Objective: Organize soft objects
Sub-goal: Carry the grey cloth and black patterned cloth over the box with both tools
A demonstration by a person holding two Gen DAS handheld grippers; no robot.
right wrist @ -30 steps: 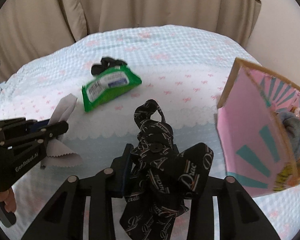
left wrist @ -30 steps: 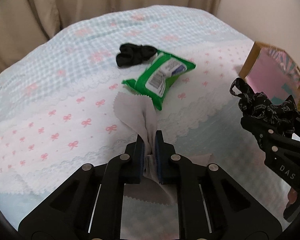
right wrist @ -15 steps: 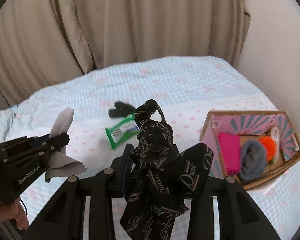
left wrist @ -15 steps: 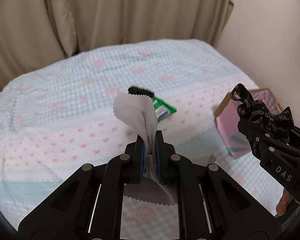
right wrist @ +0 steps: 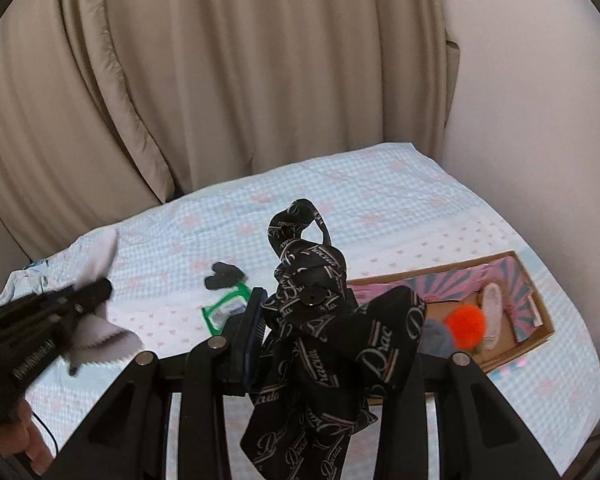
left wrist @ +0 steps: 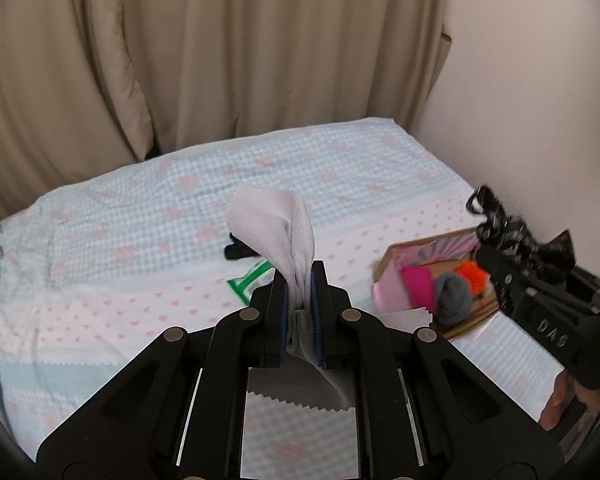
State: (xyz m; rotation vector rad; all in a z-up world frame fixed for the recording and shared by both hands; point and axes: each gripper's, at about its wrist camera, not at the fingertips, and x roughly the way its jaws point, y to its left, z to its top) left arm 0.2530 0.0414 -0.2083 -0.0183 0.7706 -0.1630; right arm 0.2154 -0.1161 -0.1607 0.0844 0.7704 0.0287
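Left wrist view: the left gripper (left wrist: 300, 280) is pressed together on a grey cloth (left wrist: 278, 228), whose folded top stands upright above the pads while its zigzag edge hangs below. The right gripper (right wrist: 300, 320) pinches a black printed scarf (right wrist: 320, 320), its long axis vertical, loop on top, tail drooping. Both hang above the bed (left wrist: 100, 240), near the box (right wrist: 536, 304) of soft items.

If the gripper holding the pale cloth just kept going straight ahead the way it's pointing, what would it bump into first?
Probably nothing close: the left gripper, shut on the grey cloth, is raised and aims over the bed toward the beige curtain. The green packet and black item seem to lie below its line, though depth is unclear.
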